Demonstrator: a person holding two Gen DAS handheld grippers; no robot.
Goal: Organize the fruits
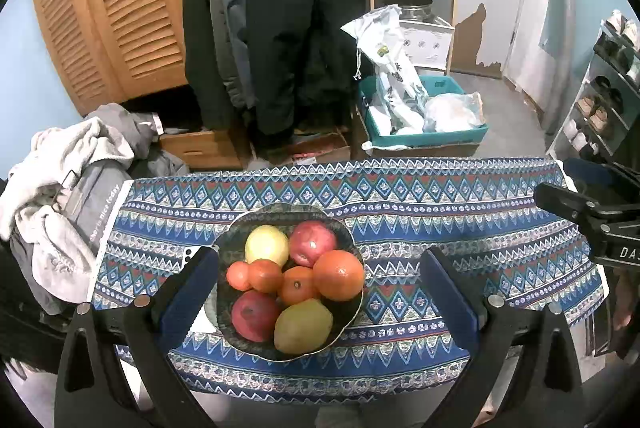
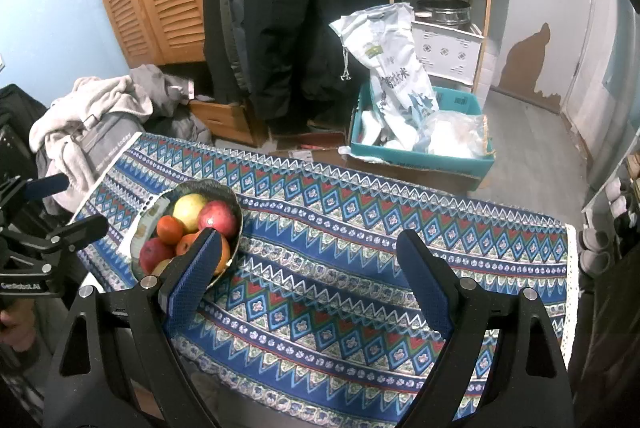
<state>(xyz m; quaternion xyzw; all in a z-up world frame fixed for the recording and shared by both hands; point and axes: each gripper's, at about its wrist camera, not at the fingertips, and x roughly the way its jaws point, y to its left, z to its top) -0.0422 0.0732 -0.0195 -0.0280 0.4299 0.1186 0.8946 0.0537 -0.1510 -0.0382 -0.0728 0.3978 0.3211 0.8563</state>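
fruits (image 1: pixel 294 284) in bowl (image 1: pixel 348 312) between left hand-held gripper (image 1: pixel 320 260) open fingers

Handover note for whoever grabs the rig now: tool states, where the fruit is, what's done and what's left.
Left tool: open, empty, raised over the bowl, fingers either side of it in view.
Right tool: open, empty, over bare tablecloth to the bowl's right.
Fruit: all piled in the bowl at the cloth's left part; two red apples, two yellow-green fruits, four oranges or tangerines, largest orange on the right.
Done: nothing visibly moved out.
Left: all sorting; probably start with a top fruit.
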